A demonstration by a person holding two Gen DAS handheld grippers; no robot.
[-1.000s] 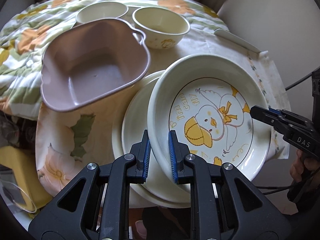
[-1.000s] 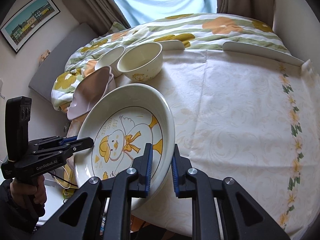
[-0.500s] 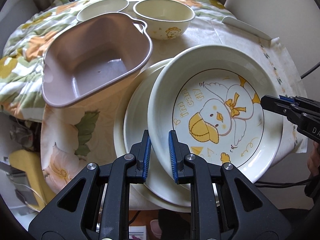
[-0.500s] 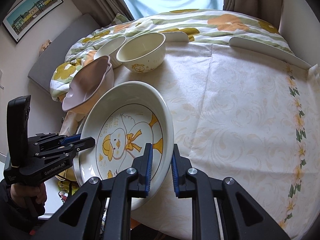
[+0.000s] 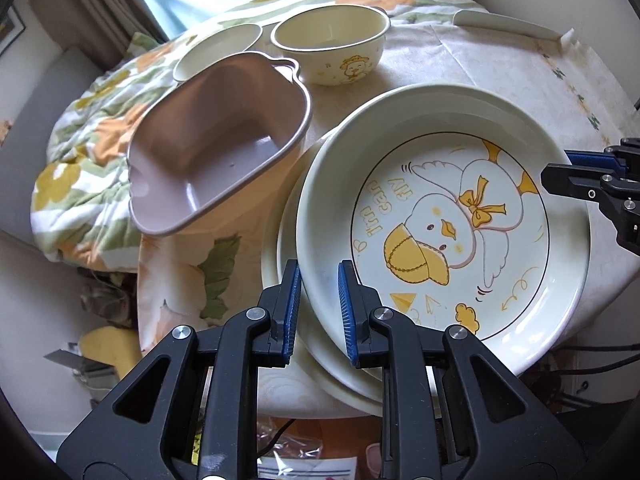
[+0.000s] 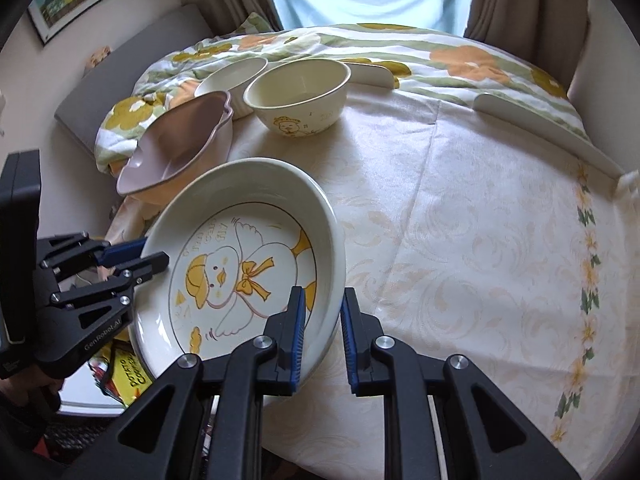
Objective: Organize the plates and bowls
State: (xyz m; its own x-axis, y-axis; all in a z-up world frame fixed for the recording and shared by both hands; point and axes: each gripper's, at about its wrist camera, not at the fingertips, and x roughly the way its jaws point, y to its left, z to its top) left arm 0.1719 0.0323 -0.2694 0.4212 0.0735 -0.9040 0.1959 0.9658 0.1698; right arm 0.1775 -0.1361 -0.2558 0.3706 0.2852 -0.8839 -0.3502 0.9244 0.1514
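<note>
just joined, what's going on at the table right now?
A person holds the duck plate by its rim with two handheld grippers, the left gripper and the right gripper on opposite sides, both clamped shut. The plate sits tilted over a plain plate at the table's edge. A pink bowl and two cream bowls wait behind.

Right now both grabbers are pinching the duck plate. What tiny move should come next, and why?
Probably ease the duck plate down flat onto the plain plate beneath it, then let go. The left gripper and right gripper clamp opposite rims, and the duck plate sits tilted over the plain one near the table's edge, so it looks almost stacked.
</note>
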